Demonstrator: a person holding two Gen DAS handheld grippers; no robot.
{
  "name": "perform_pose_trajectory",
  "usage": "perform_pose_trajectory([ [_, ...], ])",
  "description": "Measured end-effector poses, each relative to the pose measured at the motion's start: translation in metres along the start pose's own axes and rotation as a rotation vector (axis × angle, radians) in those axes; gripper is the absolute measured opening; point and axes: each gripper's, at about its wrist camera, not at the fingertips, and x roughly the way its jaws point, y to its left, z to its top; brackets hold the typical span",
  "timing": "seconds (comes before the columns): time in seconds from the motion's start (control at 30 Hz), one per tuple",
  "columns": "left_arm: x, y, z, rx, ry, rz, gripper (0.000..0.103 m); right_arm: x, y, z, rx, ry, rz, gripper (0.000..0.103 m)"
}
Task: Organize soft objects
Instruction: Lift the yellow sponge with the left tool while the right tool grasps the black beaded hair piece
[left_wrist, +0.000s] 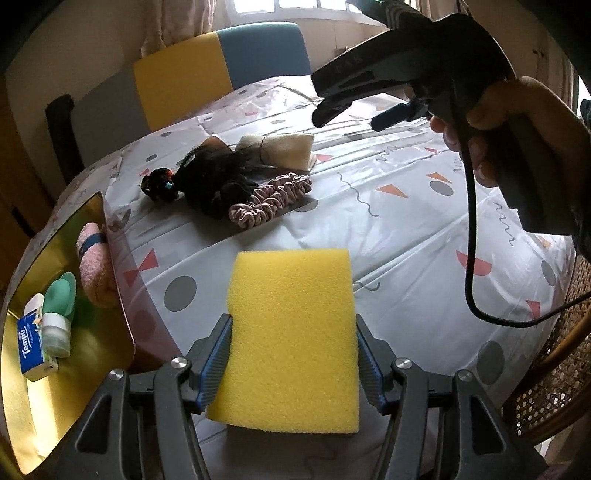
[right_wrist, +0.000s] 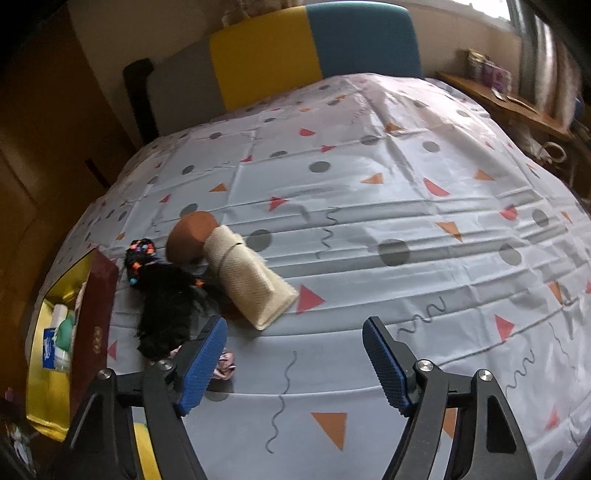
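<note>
Left hand-held gripper (left_wrist: 293, 354) pinches the yellow sponge (left_wrist: 291, 332), probably bound for the gold-lined box (left_wrist: 74, 369) (already holding soft items); right hand-held gripper (right_wrist: 295, 365) hangs spread, empty

Soft-item pile (right_wrist: 177, 291) crowds box (right_wrist: 94, 325); tablecloth (right_wrist: 424, 229) bare to right, open passage there.

Sponge (left_wrist: 291, 332), lower centre: yellow open-cell foam, matt and coarse-pored, between the ribbed blue rubbery pads (left_wrist: 216, 363) of the left tool (left_wrist: 291, 363), whose arms are matt black plastic with bright metal screws. Surface (left_wrist: 406, 229) cover: glossy, creased plastic sheeting with printed shapes. Box (left_wrist: 55, 258), left edge: shiny gold lining; scrunchie (left_wrist: 269, 199), centre: satiny pink cloth; woven beige roll (right_wrist: 251, 277), rough.
</note>
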Motion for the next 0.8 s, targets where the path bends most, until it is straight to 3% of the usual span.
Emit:
perform_pose_trajectory([
  [0.2, -0.002, 0.002, -0.002, -0.001, -0.015, -0.012, 0.062, 0.006, 0.04, 0.003, -0.142, 0.067, 0.178, 0.071],
  [0.33, -0.002, 0.003, -0.003, -0.007, -0.027, -0.016, 0.062, 0.016, 0.092, 0.017, -0.325, 0.115, 0.22, 0.067],
  [0.5, -0.002, 0.004, -0.004, -0.013, -0.037, -0.025, 0.062, 0.044, 0.168, 0.038, -0.586, 0.157, 0.207, 0.067],
  [0.63, -0.002, 0.006, -0.005, -0.017, -0.041, -0.033, 0.062, 0.086, 0.207, 0.043, -0.734, 0.218, 0.114, 0.067],
  [0.7, -0.002, 0.006, -0.005, -0.019, -0.043, -0.036, 0.062, 0.11, 0.216, 0.04, -0.777, 0.268, 0.082, 0.061],
  [0.77, -0.002, 0.006, -0.005, -0.018, -0.044, -0.039, 0.062, 0.133, 0.216, 0.033, -0.793, 0.313, 0.019, 0.032],
  [0.8, -0.002, 0.006, -0.005, -0.017, -0.045, -0.039, 0.062, 0.137, 0.214, 0.032, -0.784, 0.319, 0.018, 0.031],
])
